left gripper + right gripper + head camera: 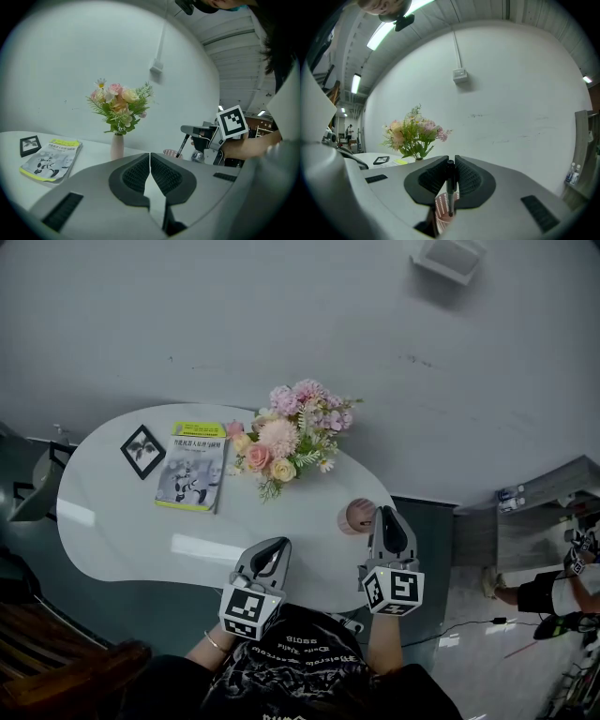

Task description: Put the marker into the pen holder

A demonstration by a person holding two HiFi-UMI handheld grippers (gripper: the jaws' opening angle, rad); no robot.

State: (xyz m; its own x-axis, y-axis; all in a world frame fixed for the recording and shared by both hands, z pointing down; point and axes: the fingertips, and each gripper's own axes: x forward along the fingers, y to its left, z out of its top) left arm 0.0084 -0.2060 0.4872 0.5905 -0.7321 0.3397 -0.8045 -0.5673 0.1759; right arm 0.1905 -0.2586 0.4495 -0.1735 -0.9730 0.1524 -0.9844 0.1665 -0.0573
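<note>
A black marker (450,187) hangs upright between the pads of my right gripper (451,164), which is shut on it. Its lower tip hangs just above the mouth of the pink slatted pen holder (442,208). In the head view the right gripper (386,515) hovers right over the pen holder (354,515) at the table's near right edge. From the left gripper view the marker (182,146) slants down toward the holder's rim (171,153). My left gripper (150,157) is shut with nothing in it and hangs over the table's front edge (272,546).
On the white oval table (122,531) stands a vase of pink and cream flowers (286,442), left of the holder. A yellow-edged booklet (192,465) and a small black picture frame (142,450) lie farther left. A dark chair (56,671) stands at the lower left.
</note>
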